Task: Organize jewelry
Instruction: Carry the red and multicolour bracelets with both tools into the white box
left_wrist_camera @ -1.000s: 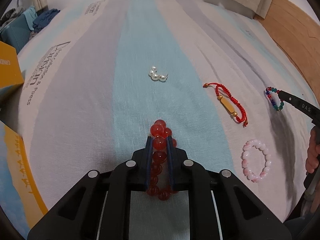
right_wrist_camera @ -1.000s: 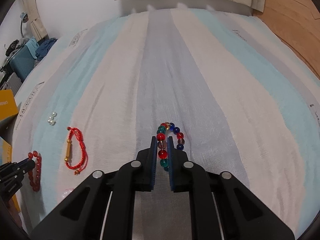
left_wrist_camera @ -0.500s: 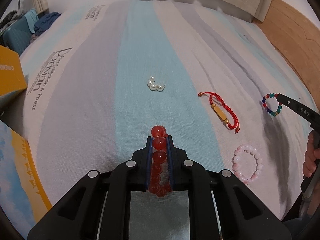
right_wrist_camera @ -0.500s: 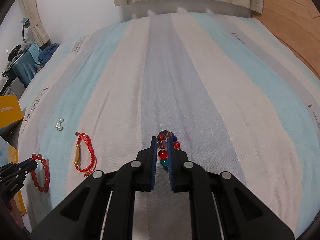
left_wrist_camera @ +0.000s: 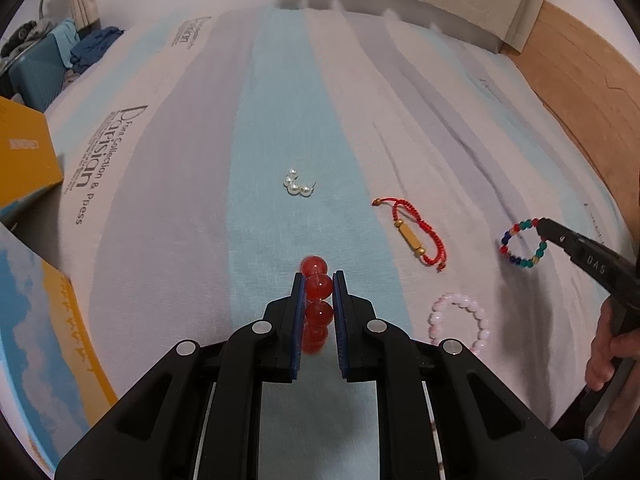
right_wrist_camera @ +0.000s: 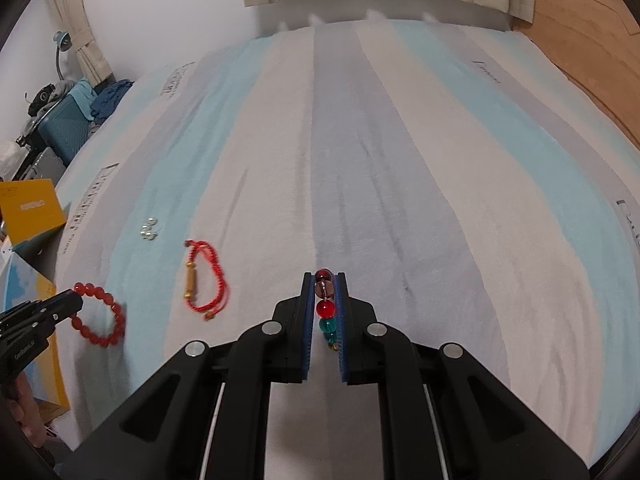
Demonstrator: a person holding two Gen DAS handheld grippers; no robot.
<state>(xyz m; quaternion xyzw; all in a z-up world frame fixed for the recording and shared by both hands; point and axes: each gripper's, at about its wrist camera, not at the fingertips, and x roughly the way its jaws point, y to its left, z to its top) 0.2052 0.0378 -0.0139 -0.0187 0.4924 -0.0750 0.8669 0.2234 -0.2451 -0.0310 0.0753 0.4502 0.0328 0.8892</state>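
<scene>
We are holding one bracelet in each gripper above the bed. The left gripper is clenched on the red bracelet: the fingers are pressing on one bead from both sides, and the other beads are hanging in a line under it. In the right view this bracelet is hanging as an open loop at the near left, clear of the sheet, so we are judging that it is already lifted. The right gripper is grasping the mixed bracelet in the same way, with the coloured beads standing in a row between its fingers; from the left view its loop is hanging free at the far right.

We think the grip is on one bead because the beads are round and slippery, and a squeeze across one bead keeps the string from sliding out.

Three pieces are lying on the bed: the pearls far in the middle, the cord bracelet right of them, and the pink bracelet near, just right of the left gripper. They are well apart from each other.

A yellow box is standing at the left edge; whether the jewelry is going there, we cannot tell.
</scene>
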